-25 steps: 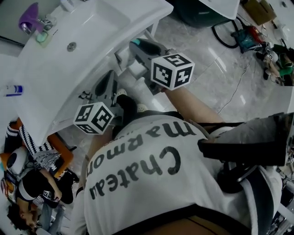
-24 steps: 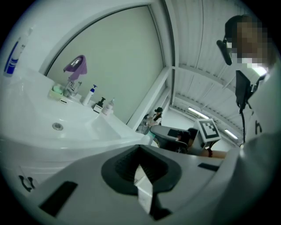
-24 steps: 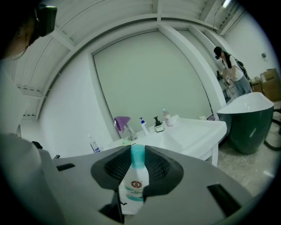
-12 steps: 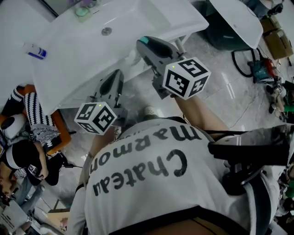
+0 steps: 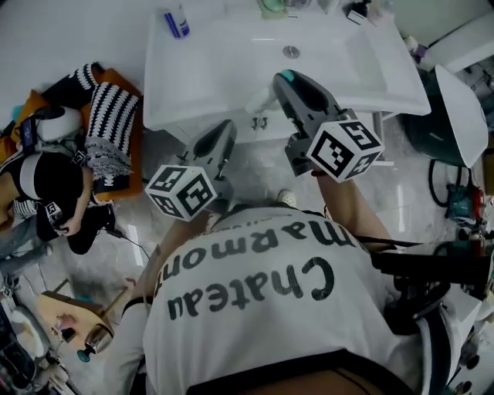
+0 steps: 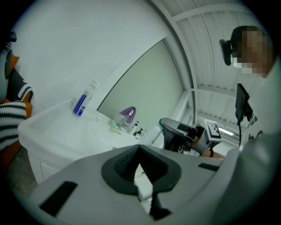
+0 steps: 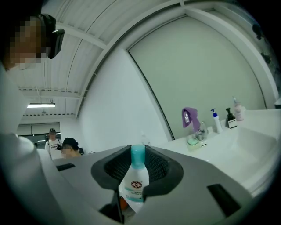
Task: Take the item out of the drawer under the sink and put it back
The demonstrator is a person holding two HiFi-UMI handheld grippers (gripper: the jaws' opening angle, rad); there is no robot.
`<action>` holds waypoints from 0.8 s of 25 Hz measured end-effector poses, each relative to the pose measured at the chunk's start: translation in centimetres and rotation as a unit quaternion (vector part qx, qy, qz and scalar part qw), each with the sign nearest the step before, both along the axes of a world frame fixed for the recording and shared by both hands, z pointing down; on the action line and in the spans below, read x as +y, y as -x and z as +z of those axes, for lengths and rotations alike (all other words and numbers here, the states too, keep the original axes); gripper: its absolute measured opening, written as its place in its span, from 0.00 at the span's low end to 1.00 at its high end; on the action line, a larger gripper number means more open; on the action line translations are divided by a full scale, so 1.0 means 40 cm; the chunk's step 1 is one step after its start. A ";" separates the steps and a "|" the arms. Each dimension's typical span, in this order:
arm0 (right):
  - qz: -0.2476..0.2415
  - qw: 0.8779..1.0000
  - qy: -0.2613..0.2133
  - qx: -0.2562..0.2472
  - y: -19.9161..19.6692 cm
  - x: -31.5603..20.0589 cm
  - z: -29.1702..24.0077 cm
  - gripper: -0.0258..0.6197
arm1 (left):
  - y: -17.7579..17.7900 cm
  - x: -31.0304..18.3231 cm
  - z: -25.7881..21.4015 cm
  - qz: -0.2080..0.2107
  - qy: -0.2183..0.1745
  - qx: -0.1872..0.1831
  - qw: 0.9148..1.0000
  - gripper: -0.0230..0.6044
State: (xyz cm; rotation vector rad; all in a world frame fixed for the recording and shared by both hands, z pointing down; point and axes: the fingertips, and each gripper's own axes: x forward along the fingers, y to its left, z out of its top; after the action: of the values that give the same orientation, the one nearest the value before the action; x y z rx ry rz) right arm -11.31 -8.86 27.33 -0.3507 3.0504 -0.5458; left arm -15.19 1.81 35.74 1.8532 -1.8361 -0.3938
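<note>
— What's on the sink (image 5: pixel 231 85)?

— Everything sits along its far edge. A blue-and-white tube (image 5: pixel 176 21) is at the far left corner. A green soap dish (image 5: pixel 272 8) lies mid-edge by the tap, and a purple cloth (image 7: pixel 190 117) hangs over the tap. Pump bottles (image 7: pixel 215 121) stand further right. The drain (image 5: pixel 291 52) is mid-basin.

— And the floor (image 5: pixel 255 173)?

— Pale glossy tiles. Left of the sink lies an orange mat (image 5: pixel 136 150), with striped fabric on it, and a person (image 5: pixel 46 185) sits beside it. A dark cable (image 5: pixel 444 197) loops on the tiles at the right.
</note>
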 end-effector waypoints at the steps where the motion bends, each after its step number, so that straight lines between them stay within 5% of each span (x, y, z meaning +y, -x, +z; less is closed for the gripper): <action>1: -0.004 1.000 0.001 -0.001 0.015 0.010 -0.004 0.19 | 0.015 0.011 -0.006 -0.005 -0.002 -0.001 1.000 0.05; 14: -0.099 0.995 -0.008 -0.009 0.279 0.217 -0.045 0.19 | 0.238 0.219 -0.024 -0.115 -0.003 -0.018 0.993 0.05; 20: -0.123 0.992 -0.007 -0.003 0.339 0.253 -0.043 0.19 | 0.272 0.268 -0.028 -0.139 -0.006 -0.014 0.990 0.05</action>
State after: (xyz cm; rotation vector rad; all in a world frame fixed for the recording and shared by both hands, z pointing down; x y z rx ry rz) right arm -24.86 1.26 25.60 0.0296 3.1087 -0.5317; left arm -26.05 12.54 34.61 1.6195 -2.1232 -0.4789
